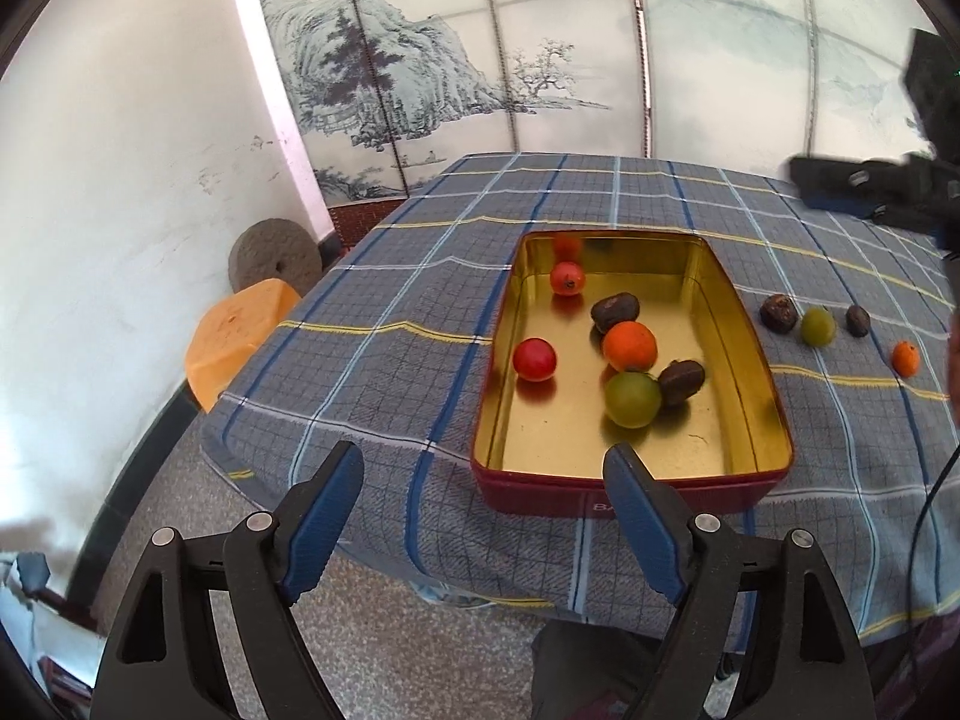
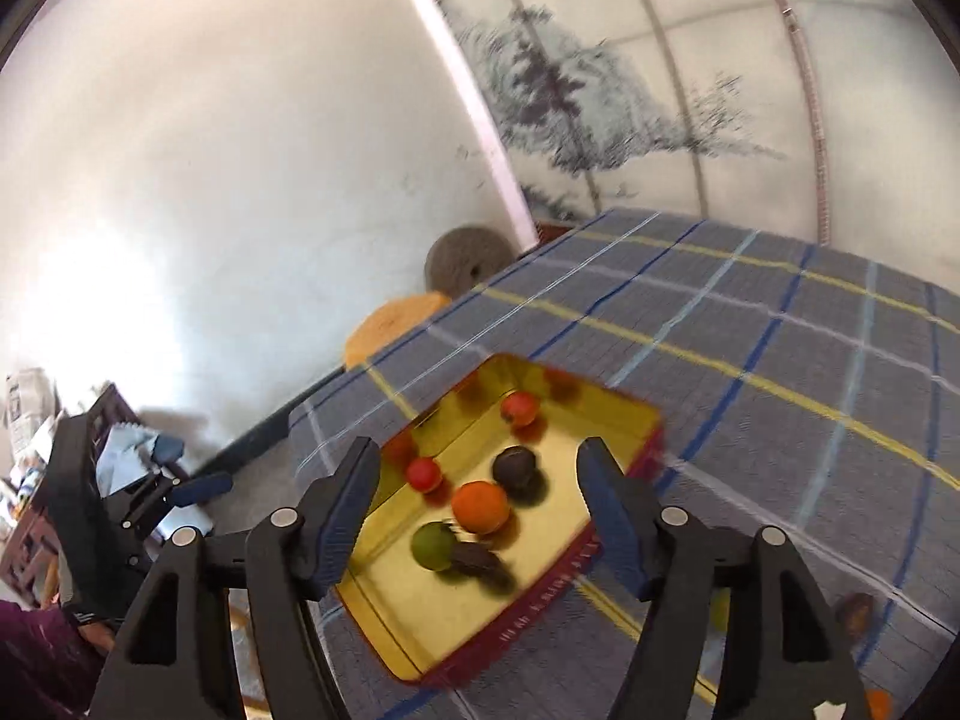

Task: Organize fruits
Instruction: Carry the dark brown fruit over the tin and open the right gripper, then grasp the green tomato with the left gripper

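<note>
Six fruits lie in the gold-lined tin (image 1: 741, 324): two red (image 1: 534, 359), one orange (image 1: 629, 346), one green (image 1: 632, 399), two dark brown (image 1: 615, 311). Four more sit on the checked cloth (image 1: 396, 300) at the tin's three o'clock: two brown (image 1: 778, 313), one green (image 1: 818, 327), one orange (image 1: 905, 358). Both the left gripper (image 1: 483, 510) and right gripper (image 2: 477, 507) stand apart, empty, with the right above the tin.

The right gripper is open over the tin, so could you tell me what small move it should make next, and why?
Probably swing the right gripper toward the dark fruit on the cloth. Its jaws are empty, the tin holds six fruits, and four lie outside.
</note>
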The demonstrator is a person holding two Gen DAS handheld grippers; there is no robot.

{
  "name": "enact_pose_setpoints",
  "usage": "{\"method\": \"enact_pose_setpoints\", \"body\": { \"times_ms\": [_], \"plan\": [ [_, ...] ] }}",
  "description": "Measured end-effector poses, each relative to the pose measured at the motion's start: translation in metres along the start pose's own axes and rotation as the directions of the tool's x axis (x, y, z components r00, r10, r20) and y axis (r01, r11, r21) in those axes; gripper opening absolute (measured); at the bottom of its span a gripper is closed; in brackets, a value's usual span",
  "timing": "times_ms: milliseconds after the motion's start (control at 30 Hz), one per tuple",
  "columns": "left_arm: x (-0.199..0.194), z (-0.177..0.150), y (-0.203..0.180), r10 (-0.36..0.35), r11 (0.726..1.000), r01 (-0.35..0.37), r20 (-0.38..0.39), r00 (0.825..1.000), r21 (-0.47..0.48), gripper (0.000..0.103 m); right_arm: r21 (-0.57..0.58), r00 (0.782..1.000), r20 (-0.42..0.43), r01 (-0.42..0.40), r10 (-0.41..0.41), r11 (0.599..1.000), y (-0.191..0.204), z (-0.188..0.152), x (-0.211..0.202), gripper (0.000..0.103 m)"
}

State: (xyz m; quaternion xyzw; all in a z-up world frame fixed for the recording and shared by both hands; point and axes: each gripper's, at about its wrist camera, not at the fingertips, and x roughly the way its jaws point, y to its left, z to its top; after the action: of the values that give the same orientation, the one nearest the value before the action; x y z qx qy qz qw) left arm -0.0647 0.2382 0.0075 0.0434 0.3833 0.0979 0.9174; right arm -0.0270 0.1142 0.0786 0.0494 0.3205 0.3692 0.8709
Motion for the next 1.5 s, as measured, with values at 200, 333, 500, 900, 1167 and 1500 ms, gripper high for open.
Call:
{"method": "enact_pose_setpoints", "body": {
  "times_ms": [200, 333, 500, 900, 1167, 1500],
  "plan": [
    [-0.011, 0.007, -0.022, -0.132, 0.989, 0.13, 0.034, 0.991, 0.069, 0.082, 0.011, 0.94, 0.028, 0.34, -0.341, 0.94, -0.061, -0.05, -0.089, 0.103],
    [-0.019, 0.024, -0.058, -0.281, 0.945, 0.269, 0.042, 0.959, 0.183, 0.082, 0.047, 0.805, -0.113, 0.59, -0.582, 0.806, -0.128, -0.105, -0.135, 0.103],
    [-0.017, 0.053, -0.11, -0.392, 0.86, 0.356, 0.027, 0.92, 0.365, 0.082, 0.136, 0.66, -0.294, 0.745, -0.691, 0.653, -0.198, -0.158, -0.175, 0.103],
    [0.048, 0.111, -0.234, -0.511, 0.67, 0.513, -0.168, 0.843, 0.536, 0.061, 0.152, 0.727, -0.282, 0.679, -0.627, 0.718, -0.212, -0.181, -0.185, 0.103],
    [0.093, 0.103, -0.286, -0.447, 0.458, 0.494, -0.29, 0.847, 0.739, 0.058, 0.207, 0.771, -0.249, 0.633, -0.586, 0.746, -0.217, -0.184, -0.193, 0.103],
    [0.121, 0.09, -0.293, -0.36, 0.455, 0.481, -0.338, 0.869, 0.75, 0.035, 0.22, 0.782, -0.24, 0.621, -0.575, 0.752, -0.22, -0.183, -0.194, 0.103]
  ]
}}
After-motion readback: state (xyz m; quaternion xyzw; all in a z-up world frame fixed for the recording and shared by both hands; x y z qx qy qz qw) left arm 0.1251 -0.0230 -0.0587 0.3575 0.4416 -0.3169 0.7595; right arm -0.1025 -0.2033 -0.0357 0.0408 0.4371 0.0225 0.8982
